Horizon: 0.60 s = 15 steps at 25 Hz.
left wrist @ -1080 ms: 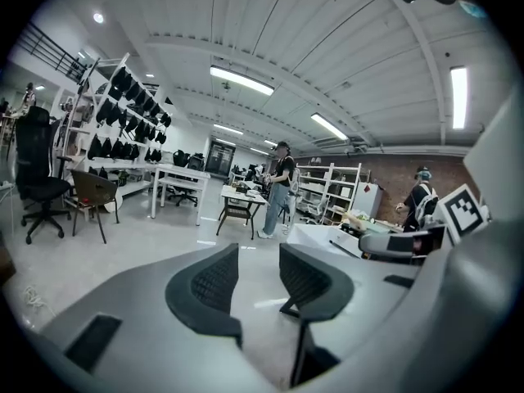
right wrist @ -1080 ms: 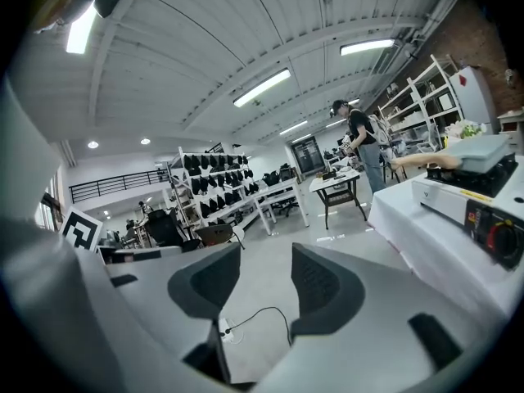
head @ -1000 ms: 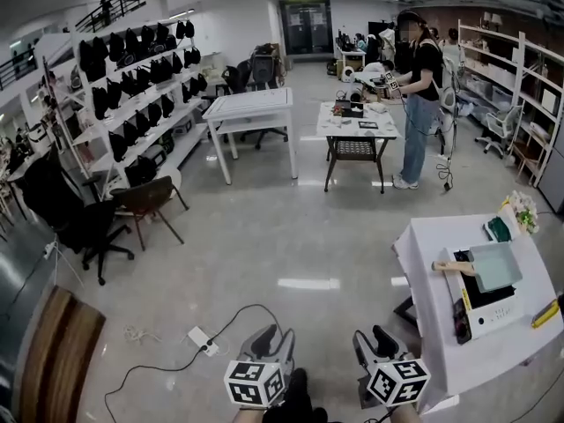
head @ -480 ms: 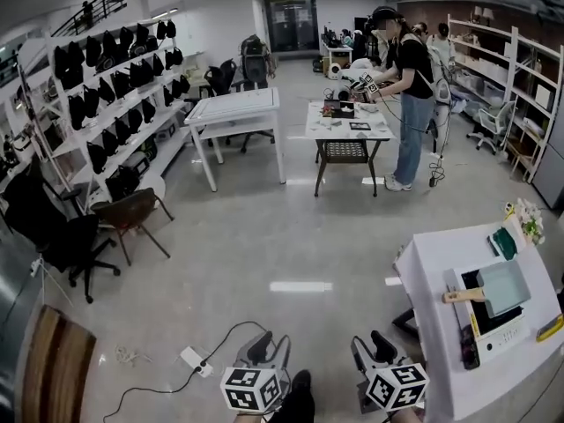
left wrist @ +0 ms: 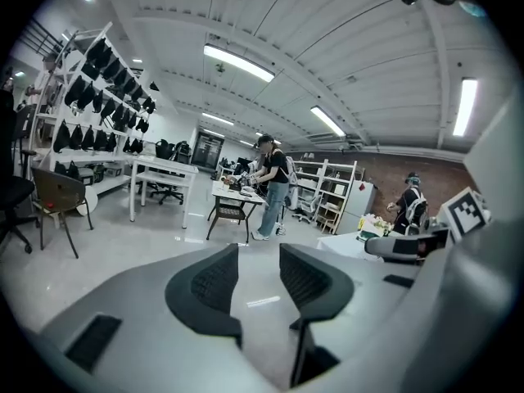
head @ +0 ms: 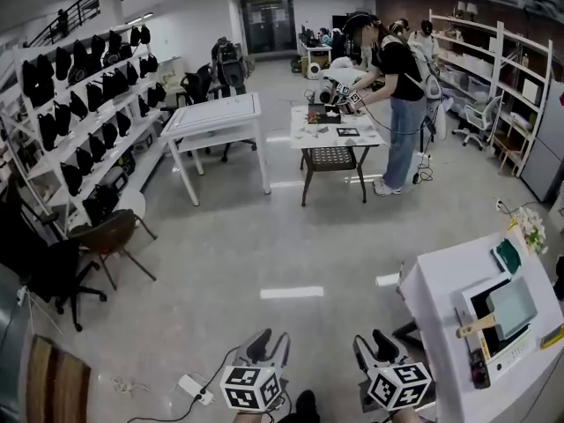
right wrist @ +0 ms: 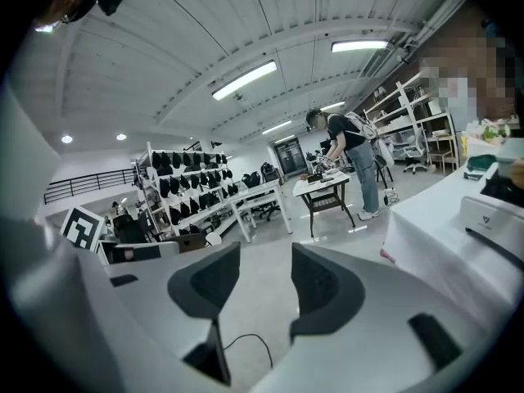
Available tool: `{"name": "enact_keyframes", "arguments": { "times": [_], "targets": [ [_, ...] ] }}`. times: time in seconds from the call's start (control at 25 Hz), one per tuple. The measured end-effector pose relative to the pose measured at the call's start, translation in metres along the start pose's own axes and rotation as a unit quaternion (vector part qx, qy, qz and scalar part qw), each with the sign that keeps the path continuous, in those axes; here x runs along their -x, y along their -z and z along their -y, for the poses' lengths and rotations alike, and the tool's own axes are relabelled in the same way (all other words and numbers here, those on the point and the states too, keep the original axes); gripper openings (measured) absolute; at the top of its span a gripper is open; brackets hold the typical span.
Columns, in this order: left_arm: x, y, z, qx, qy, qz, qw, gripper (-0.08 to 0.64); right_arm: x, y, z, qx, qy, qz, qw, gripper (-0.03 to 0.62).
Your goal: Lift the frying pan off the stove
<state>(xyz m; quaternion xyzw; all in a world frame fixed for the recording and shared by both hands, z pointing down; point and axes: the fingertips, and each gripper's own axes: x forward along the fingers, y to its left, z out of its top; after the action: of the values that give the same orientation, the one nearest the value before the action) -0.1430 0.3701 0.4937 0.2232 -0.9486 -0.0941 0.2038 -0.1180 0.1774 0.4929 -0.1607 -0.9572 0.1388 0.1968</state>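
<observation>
The white tabletop stands at the right and carries the stove. The frying pan sits on the stove. Well apart from it, over the floor, the left gripper and right gripper hover, jaws released and empty.

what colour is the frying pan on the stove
Pale teal frying pan with a light wooden handle; it shows best in the head view.

Matching pale grey moulded shells on the left hand-held gripper and right hand-held gripper, each with two dark curved jaws. Ribbed black pads on the inner faces. White marker cube with black square patterns behind each; black rectangular insets in the shells.
</observation>
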Motion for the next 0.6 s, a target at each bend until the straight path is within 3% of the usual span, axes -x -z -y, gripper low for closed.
{"name": "enact_keyframes", "arguments": {
  "times": [0.32, 0.6],
  "targets": [
    [-0.039, -0.014, -0.036, 0.007, 0.015, -0.010, 0.9998, 0.132, -0.042, -0.017, 0.001, -0.001, 0.020, 0.009, 1.000, 0.184],
    [-0.069, -0.012, -0.026, -0.001, 0.044, -0.033, 0.9985, 0.132, -0.043, -0.025, 0.021, -0.005, 0.050, 0.013, 0.999, 0.184]
  ]
}}
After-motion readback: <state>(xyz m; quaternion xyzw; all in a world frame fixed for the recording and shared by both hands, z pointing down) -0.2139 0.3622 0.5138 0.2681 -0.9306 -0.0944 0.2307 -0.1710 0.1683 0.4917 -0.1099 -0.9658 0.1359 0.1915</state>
